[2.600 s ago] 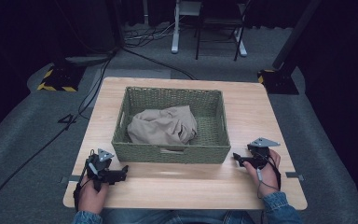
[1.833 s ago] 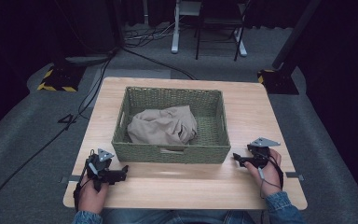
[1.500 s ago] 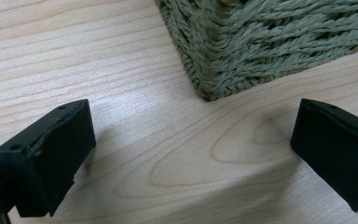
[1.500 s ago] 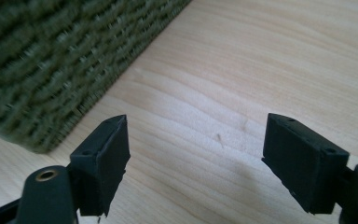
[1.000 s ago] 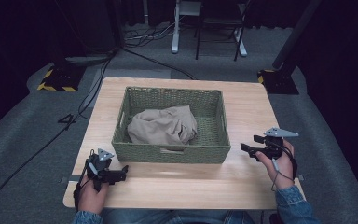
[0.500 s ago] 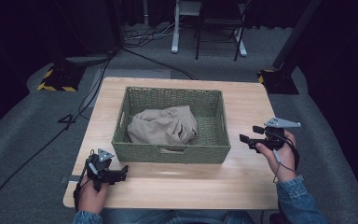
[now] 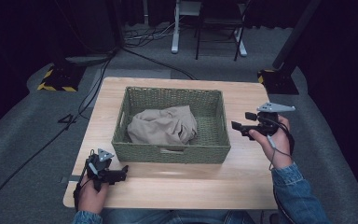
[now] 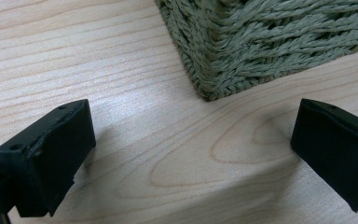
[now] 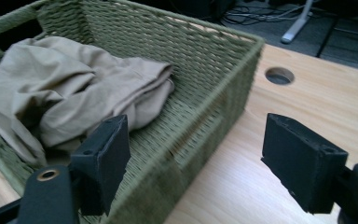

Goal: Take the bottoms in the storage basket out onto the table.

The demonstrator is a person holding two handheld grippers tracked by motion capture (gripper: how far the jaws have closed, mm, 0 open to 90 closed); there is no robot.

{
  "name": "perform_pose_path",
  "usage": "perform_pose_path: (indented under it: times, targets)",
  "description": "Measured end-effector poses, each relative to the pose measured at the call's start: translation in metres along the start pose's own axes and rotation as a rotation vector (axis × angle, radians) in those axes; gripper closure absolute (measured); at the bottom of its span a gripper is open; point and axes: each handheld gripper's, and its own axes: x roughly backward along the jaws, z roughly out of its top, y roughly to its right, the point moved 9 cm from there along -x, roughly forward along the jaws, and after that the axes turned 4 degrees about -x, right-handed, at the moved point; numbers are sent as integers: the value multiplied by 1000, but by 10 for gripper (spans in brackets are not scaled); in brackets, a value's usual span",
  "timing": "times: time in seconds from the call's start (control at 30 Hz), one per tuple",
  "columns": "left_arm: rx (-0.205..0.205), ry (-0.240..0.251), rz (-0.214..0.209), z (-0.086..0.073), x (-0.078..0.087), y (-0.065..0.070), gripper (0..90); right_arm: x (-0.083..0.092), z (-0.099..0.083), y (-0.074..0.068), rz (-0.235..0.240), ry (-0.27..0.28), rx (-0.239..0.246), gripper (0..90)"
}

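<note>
Standing on grey carpet, wooden table point(image 7: 242, 186) carries both released hand-held grippers point(image 7: 116, 175) point(image 7: 242, 122).

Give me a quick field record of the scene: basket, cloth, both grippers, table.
basket: green woven, mid-table, handle slot in near wall
cloth: beige, crumpled, inside the basket, toward its left half
left gripper: low at the table's near-left edge, by the basket's corner; fingers apart, nothing between
right gripper: held up beside the basket's right wall, aimed at it; fingers apart, nothing held
table: light wood, round hole near the far right
</note>
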Motion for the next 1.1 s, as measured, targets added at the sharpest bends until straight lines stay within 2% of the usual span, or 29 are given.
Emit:
perform_pose_path:
  times: [0.13,0.2,0.43,0.73,1.0,1.1]
  targets:
    - [1,0,0,0,0,0,1,-7,9,-11,17,-15,26,213]
    - [1,1,0,0,0,0,1,-14,20,-23,41,-21,51,212]
    - [1,0,0,0,0,0,1,-30,36,-42,72,-35,69,209]
    - [0,0,0,0,0,0,1,-47,48,-61,101,-42,93,207]
    - [4,1,3,-1,1,0,1,-73,57,-87,145,-62,132,197]
    - [5,1,3,-1,1,0,1,-85,55,-94,128,-90,148,192]
